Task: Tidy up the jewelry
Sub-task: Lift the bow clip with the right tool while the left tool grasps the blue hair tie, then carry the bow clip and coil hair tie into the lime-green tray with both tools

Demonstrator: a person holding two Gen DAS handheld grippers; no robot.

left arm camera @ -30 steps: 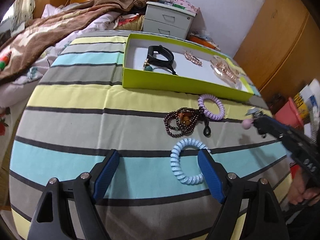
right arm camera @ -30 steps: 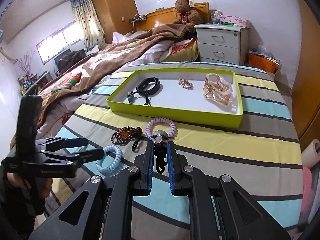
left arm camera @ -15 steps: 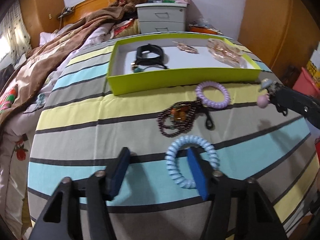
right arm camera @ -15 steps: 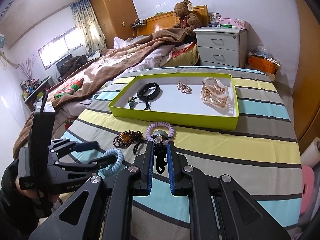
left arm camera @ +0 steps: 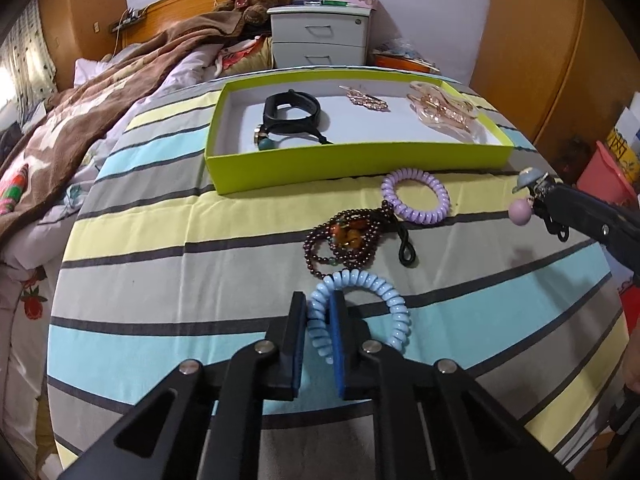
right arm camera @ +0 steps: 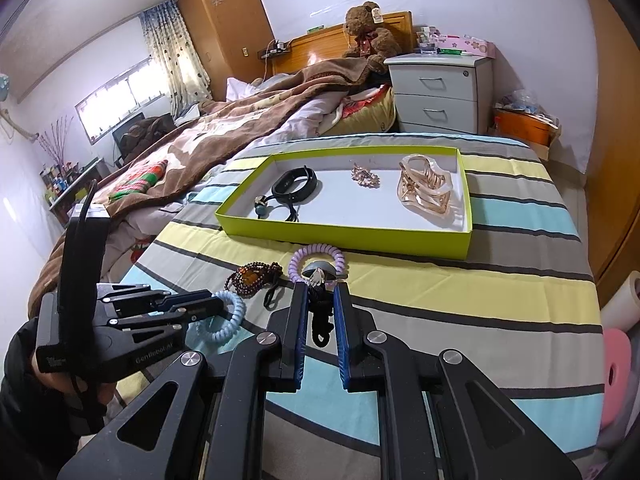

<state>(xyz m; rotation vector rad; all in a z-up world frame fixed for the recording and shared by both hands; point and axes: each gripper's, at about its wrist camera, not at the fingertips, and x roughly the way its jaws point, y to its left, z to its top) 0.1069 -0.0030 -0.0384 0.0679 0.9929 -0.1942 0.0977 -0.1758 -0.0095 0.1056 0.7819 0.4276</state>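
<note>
Both tools grip — left tool pinches blue coil band, right tool a charm cord.

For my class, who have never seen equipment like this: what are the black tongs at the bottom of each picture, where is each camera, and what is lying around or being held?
They are hand-held grippers, one in each of a person's hands, with no robot arm. Each carries a camera looking along its two fingers, so one picture is from the left gripper and the other from the right gripper.

On the striped cloth stands a lime-green tray holding a black wristband, a small gold clip and a gold hair claw. In front of it lie a purple spiral hair tie and a dark bead bracelet.

The left gripper is shut on a blue spiral hair tie. The right gripper is shut on a black cord with charms.
</note>
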